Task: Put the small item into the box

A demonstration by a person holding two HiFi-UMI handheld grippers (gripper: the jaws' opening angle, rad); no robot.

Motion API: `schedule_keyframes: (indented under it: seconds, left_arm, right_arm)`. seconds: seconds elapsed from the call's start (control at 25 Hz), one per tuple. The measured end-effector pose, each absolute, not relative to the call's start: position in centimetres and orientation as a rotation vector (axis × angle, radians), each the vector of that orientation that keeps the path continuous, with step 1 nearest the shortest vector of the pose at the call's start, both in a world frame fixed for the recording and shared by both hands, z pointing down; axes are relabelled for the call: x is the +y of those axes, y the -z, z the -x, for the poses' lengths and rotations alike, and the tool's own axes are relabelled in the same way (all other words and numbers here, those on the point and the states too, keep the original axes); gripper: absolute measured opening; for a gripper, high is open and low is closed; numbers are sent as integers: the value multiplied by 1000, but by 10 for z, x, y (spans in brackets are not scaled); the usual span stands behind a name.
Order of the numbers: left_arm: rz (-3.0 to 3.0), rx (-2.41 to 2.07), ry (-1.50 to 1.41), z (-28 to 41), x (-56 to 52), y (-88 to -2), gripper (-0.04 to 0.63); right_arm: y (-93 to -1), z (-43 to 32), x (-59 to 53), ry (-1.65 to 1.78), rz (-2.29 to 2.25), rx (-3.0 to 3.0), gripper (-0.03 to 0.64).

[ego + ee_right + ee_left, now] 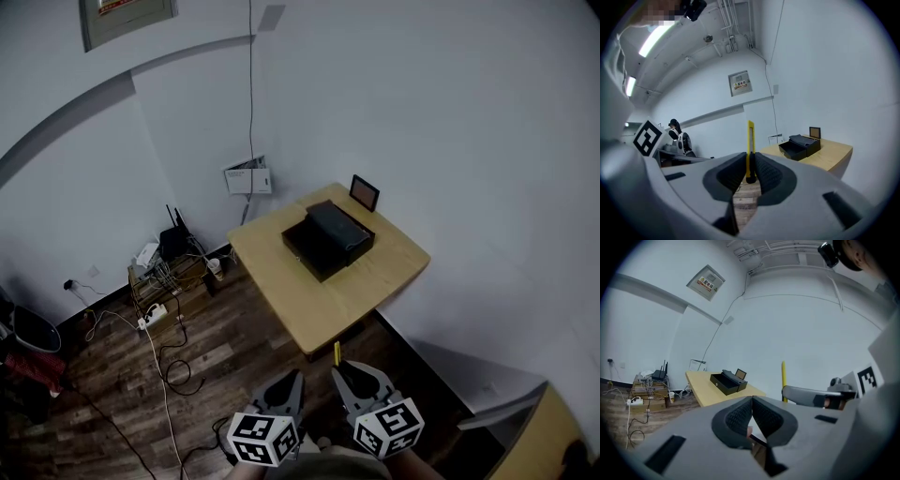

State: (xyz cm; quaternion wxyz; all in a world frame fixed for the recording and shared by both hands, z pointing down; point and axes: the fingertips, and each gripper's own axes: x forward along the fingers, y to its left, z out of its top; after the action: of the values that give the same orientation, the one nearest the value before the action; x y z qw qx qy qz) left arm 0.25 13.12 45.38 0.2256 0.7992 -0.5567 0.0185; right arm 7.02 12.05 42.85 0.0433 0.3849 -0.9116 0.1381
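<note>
While the right gripper (pixel 750 174) is clamped on a yellow utility knife (pixel 750 143) that stands upright between its pads, the left gripper (pixel 752 405) has its jaw tips pressed together on nothing; both sit side by side low in the head view, over the wooden floor (pixel 112 394), well apart from the wooden table (pixel 375 281); black box (pixel 307 246) is on the table near the wall, lid open and lying back, small frame (pixel 364 192) upright just behind it; router and cables (pixel 164 272) in the floor corner
</note>
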Motion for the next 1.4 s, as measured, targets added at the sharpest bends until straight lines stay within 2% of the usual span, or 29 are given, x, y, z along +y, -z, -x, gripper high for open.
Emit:
schedule_keyframes:
  seconds: [0.24, 0.72, 1.4]
  left_arm:
    - [-2219, -1516, -49, -21, 132, -451, 3]
    - [-2157, -1561, -41, -2, 95, -459, 2]
    - [-2176, -1492, -51, 61, -80, -468, 3]
  right_arm:
    - [-431, -84, 119, -432, -1178, -2782, 51]
    - [-425, -87, 76, -452, -1198, -2801, 51]
    - [-423, -22, -106, -455, -1253, -2743, 51]
